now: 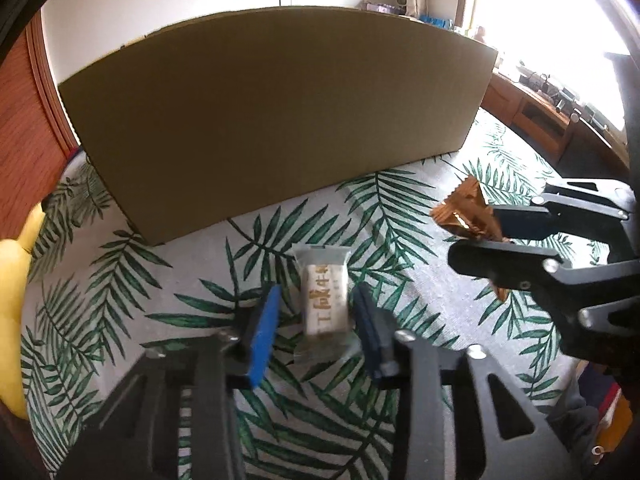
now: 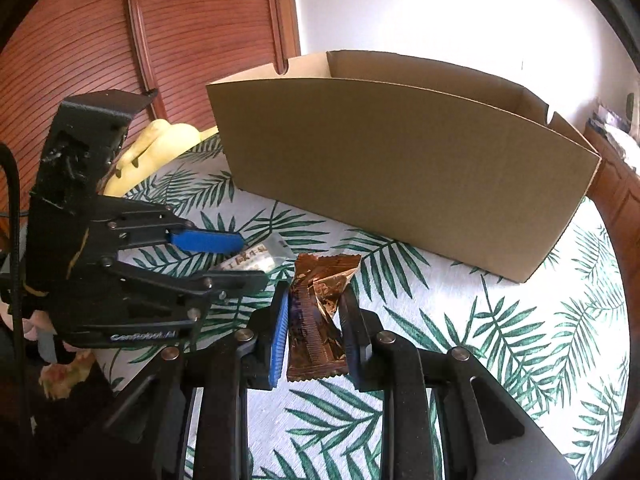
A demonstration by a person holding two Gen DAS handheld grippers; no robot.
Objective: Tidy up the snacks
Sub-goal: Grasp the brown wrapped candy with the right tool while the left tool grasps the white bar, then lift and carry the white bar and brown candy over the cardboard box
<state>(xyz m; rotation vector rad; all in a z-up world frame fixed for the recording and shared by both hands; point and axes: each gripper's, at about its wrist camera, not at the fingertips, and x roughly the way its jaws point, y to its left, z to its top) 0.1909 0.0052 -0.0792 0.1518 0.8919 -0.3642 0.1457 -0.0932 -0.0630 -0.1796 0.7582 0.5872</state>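
Note:
A white wrapped snack bar (image 1: 325,303) lies on the leaf-print cloth between the fingers of my left gripper (image 1: 316,334), which is open around it with gaps on both sides. It also shows in the right wrist view (image 2: 256,260). My right gripper (image 2: 314,332) is shut on a brown foil snack packet (image 2: 318,320) and holds it above the cloth; the packet shows in the left wrist view (image 1: 466,210). An open cardboard box (image 2: 400,160) stands behind both, seen as a brown wall in the left wrist view (image 1: 276,120).
A yellow soft object (image 2: 160,148) lies left of the box, by a red-brown wooden door (image 2: 180,20). The leaf-print cloth (image 2: 500,340) covers the table. Wooden furniture (image 1: 540,120) stands at the right beyond the table.

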